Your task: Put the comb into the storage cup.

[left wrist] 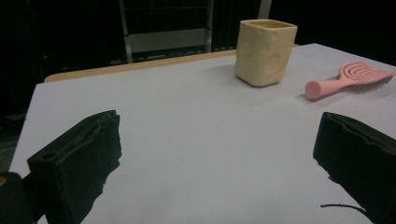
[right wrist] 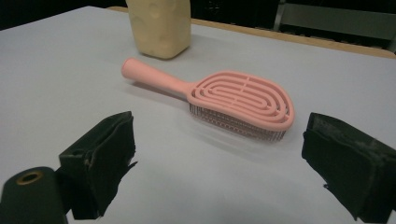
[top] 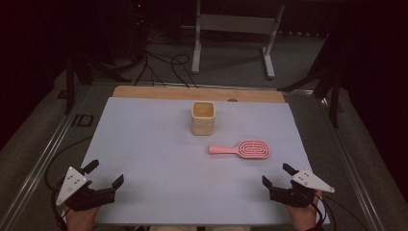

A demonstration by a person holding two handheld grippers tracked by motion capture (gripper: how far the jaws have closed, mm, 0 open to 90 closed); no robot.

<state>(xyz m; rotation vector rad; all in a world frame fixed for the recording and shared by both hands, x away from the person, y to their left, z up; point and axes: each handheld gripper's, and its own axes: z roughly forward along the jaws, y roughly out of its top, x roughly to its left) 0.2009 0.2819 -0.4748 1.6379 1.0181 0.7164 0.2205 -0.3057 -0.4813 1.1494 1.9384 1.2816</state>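
**Desk:** Where do your two grippers sit in the high view?

**Me:** At the near edge of the table (top: 144, 144), which carries a pale lilac-grey sheet. My left gripper (top: 107, 173) sits at the near left corner, my right gripper (top: 280, 175) at the near right, well apart. Both sets of jaws are spread wide and hold nothing.

**Desk:** And the thing closest to you?

**Me:** A pink plastic hairbrush with a looped, vented oval head (top: 240, 149). It lies flat on the sheet, right of centre, bristles down, handle pointing towards the left side of the table. In my right gripper view the hairbrush (right wrist: 224, 100) lies ahead of the open jaws, apart from them, its head nearer me than its handle.

**Desk:** Anything else on the table?

**Me:** A cream-yellow, square-sided cup with dimpled walls (top: 203, 118), upright, beyond the brush handle and near it, not touching. My left gripper view shows that cup (left wrist: 264, 52) far ahead, with the brush (left wrist: 348, 79) to its right.

**Desk:** Background?

**Me:** A strip of bare wood (top: 197, 93) at the table's far edge, with cables (top: 163, 65) on the floor behind.
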